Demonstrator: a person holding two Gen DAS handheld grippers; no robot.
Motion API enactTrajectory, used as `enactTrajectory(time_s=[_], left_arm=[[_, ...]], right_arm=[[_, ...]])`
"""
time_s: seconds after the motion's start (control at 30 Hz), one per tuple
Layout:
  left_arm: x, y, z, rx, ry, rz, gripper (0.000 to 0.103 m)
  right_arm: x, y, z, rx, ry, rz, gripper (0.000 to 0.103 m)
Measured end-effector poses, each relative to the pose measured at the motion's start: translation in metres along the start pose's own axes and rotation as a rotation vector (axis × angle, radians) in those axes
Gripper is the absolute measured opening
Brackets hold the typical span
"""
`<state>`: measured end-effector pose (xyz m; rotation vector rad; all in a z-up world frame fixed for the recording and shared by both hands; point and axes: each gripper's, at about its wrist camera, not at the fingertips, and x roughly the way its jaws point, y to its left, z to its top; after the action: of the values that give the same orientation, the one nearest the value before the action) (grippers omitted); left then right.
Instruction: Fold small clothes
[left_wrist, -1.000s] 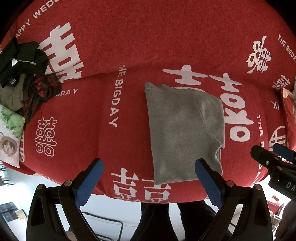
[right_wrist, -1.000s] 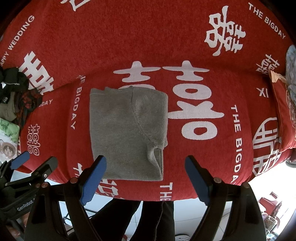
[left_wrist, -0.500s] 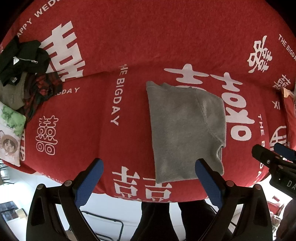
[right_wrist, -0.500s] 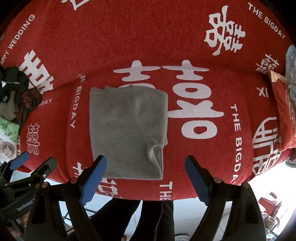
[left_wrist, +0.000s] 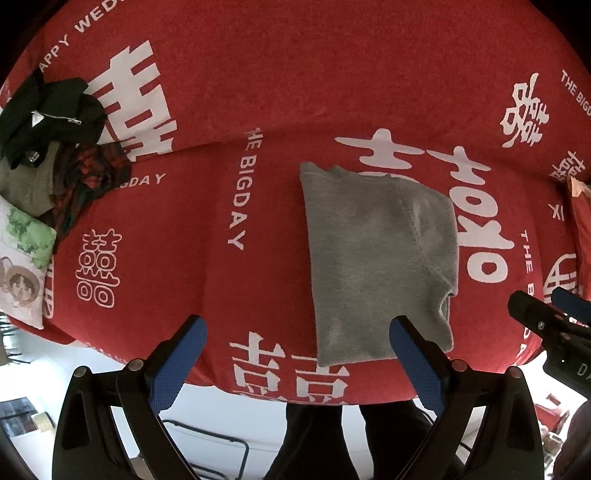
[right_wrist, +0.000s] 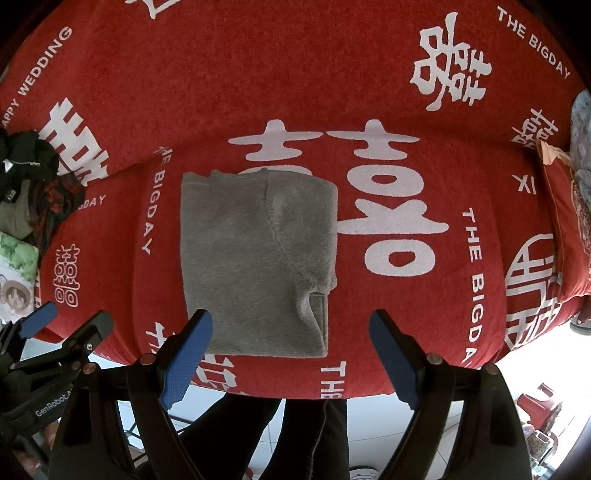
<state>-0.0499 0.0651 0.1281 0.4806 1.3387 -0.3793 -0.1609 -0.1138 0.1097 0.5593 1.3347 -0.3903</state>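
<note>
At the far left edge of the red cover (left_wrist: 258, 92), a heap of unfolded clothes (left_wrist: 55, 147) lay in dark green, olive and red plaid, its lower edge overlapping a cartoon-printed cushion (left_wrist: 22, 273). The cover itself carried large white characters and lettering. Further right, the left gripper (left_wrist: 295, 354) hung above the cover's near edge with its blue-padded fingers (left_wrist: 181, 362) spread wide and nothing between them. Just beyond its right finger lay the grey garment (left_wrist: 373, 258), folded into a neat upright rectangle and flat on the cover, with a sleeve cuff showing at its lower right corner. In the right wrist view the same grey garment (right_wrist: 255, 258) sat ahead of the right gripper (right_wrist: 291, 354), whose fingers also stood well apart and empty, the left one overlapping the garment's near corner in the view. Dark trouser legs (right_wrist: 295, 435) of the person showed below.
</note>
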Motion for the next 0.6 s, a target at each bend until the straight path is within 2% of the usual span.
enactTrajectory(time_s=[0.6], left_arm=[[0.0014, -0.0013, 0.0023, -0.012, -0.007, -0.014, 0.099]], right_arm=[[0.0017, 0.0060, 0.0006, -0.003, 0.004, -0.001, 0.089]])
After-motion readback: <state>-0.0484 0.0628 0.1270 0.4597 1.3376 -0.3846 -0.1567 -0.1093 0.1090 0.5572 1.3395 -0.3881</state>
